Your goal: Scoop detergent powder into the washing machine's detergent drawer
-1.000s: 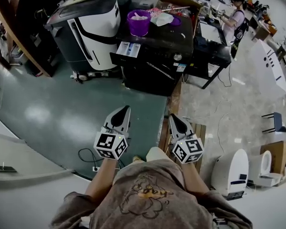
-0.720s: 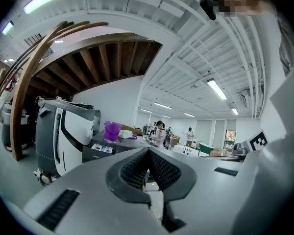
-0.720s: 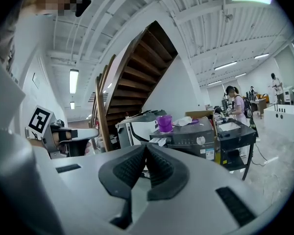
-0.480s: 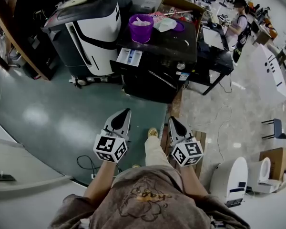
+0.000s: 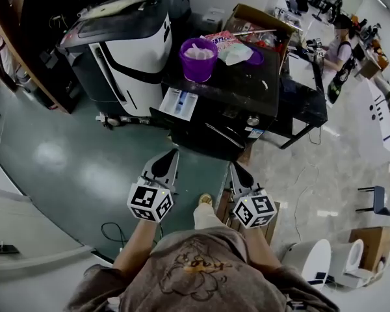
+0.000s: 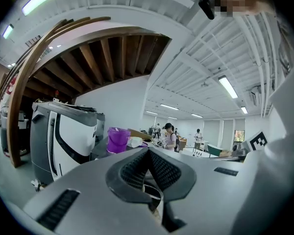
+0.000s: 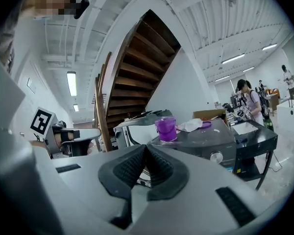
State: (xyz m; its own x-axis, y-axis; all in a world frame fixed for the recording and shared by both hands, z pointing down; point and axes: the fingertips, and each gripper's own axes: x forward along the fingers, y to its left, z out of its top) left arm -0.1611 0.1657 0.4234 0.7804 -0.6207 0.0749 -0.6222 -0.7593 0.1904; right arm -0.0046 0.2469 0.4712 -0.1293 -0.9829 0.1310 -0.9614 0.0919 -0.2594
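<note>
I had both tongs held out level over the floor, short of the washing machine (image 5: 231,86) and well apart from it. The left tongs (image 5: 173,153) were pressed fully together with nothing between them, and the right tongs (image 5: 234,166) were likewise closed and empty. The detergent drawer (image 5: 179,103) stood pulled out from the machine's front, at its left end as I faced it, its pale compartments showing. On top of the machine, above that drawer, sat the purple tub (image 5: 199,62) with something white inside. A white-and-black appliance (image 5: 133,41) stood just left of the machine, and a cardboard box (image 5: 257,17) sat behind it.
</note>
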